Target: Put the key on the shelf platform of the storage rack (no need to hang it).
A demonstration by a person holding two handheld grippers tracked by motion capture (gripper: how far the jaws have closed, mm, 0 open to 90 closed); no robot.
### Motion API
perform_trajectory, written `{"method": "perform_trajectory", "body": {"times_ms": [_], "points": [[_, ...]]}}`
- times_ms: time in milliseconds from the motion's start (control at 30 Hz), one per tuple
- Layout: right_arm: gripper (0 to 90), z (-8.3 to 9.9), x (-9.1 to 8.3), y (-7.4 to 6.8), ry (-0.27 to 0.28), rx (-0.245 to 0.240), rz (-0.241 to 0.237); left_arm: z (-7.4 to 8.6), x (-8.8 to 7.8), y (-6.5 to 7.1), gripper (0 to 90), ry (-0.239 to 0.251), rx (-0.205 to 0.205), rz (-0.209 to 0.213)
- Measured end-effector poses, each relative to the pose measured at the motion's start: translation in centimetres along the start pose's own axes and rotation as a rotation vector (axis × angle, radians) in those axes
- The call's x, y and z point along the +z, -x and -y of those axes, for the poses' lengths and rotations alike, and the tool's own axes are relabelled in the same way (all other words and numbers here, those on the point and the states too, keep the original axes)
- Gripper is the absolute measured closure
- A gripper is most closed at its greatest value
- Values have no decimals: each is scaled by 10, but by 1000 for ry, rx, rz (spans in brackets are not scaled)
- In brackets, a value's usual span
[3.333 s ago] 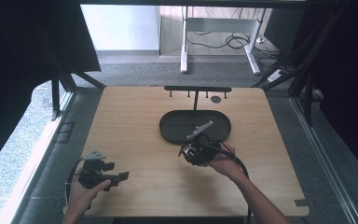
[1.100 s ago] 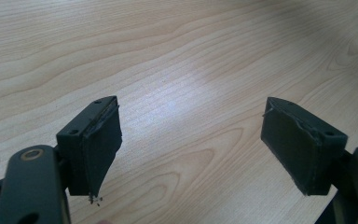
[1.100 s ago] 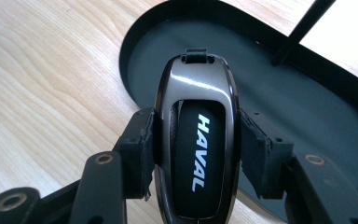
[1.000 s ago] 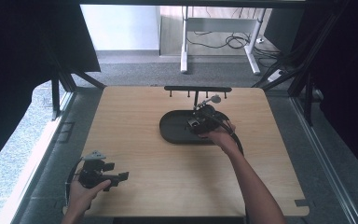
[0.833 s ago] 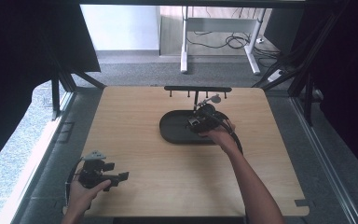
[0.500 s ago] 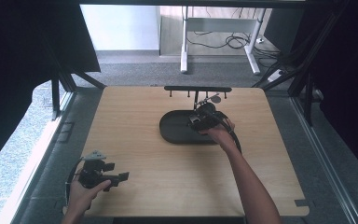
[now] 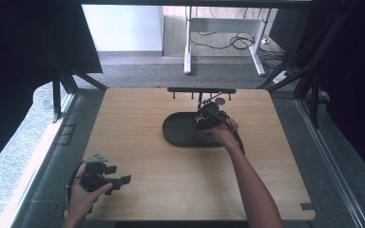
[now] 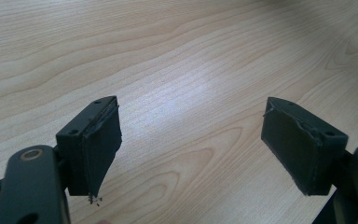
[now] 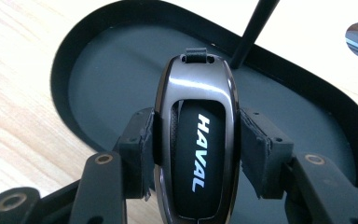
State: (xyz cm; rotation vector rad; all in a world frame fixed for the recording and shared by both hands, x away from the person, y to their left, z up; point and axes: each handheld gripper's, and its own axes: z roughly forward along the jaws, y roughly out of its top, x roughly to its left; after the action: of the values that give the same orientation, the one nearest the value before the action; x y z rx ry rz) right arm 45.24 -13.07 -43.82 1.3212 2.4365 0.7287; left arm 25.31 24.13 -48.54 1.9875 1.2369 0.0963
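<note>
The right gripper (image 9: 196,140) pinches a key fob (image 9: 196,135) by its sides above the far end of the black tray (image 9: 98,84), its long axis pointing toward the hook rack (image 7: 201,90). The left gripper (image 8: 191,149), jaws spread, rests near the table (image 7: 138,142) corner.

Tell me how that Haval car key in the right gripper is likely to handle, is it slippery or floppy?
The car key looks like a rigid shell, so it probably won't flex. Its glossy, rounded sides show bright reflections, so it could slip; the right gripper clamps it only across its narrow flanks. The small loop at its top looks like the one soft part.
</note>
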Motion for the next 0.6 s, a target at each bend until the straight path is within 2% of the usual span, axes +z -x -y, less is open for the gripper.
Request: {"method": "perform_trajectory", "body": {"times_ms": [600], "points": [[492,-3,19,2,-29,-1,34,0,-1,-1,202,2,-1,-2]]}}
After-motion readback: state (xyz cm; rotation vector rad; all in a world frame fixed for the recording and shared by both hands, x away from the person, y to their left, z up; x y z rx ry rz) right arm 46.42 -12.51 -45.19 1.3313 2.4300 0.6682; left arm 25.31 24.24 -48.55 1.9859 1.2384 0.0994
